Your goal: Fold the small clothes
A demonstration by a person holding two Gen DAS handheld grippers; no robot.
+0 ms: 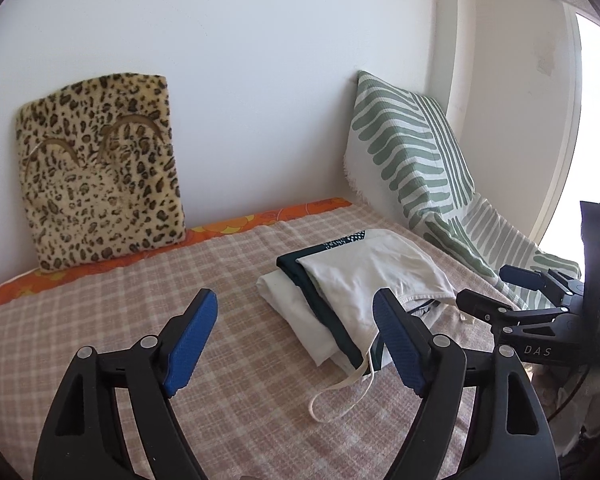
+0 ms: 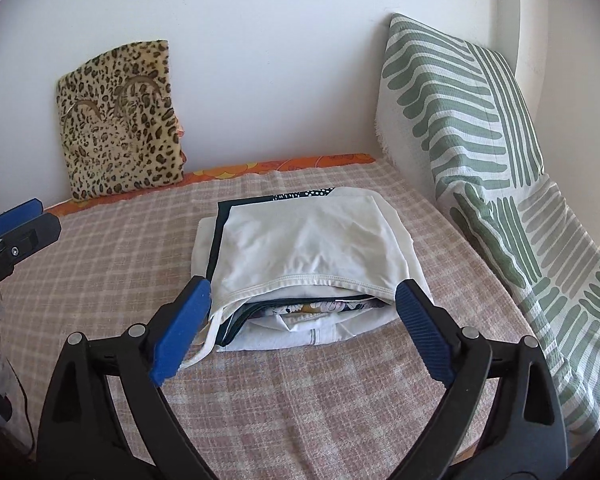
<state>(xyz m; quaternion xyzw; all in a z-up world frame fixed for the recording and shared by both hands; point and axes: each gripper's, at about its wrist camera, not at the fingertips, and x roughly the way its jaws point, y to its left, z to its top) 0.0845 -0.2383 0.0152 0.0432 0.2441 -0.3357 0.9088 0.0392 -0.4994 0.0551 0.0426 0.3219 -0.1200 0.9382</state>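
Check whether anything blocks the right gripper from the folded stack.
Nothing visible does. The right gripper is open just short of the folded stack, with only bare checked blanket between them. The left gripper sits off to the side.

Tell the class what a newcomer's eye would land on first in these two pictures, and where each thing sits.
The stack of folded clothes, white garment on top, lies mid-bed on the checked cover, just beyond the open right gripper. A leopard-print cushion leans on the wall at the back left, and a green-striped pillow stands in the right corner.

White walls (image 1: 260, 40), checked bedcover (image 2: 320, 400), bright window (image 1: 592, 120) at right.
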